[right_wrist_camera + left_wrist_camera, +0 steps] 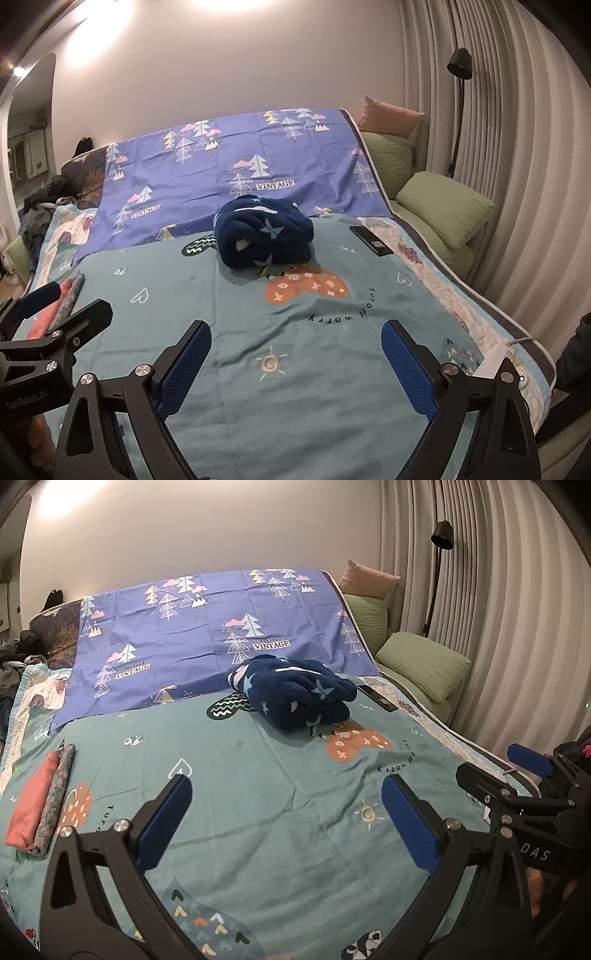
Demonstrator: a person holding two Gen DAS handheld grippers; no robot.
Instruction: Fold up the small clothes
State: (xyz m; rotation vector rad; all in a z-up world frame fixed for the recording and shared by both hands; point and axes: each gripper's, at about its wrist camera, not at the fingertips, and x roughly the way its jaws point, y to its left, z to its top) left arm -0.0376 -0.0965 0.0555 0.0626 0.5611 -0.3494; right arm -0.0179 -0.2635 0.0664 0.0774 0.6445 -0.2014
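Note:
A dark navy fleece garment with pale stars [295, 692] lies folded in a thick bundle on the teal patterned sheet [258, 775], well ahead of both grippers; it also shows in the right wrist view [264, 232]. My left gripper [286, 794] is open and empty, hovering over the sheet. My right gripper [295, 339] is open and empty beside it, and it shows at the right edge of the left wrist view [524, 764]. Two folded pieces, one pink and one floral [40, 805], lie at the sheet's left edge.
A purple tree-print sheet [221, 627] covers the far half of the bed. A black phone [371, 240] lies right of the bundle. Green pillows [424, 664] and a floor lamp [441, 535] stand at right by the curtains. A clothes pile [40, 206] sits far left.

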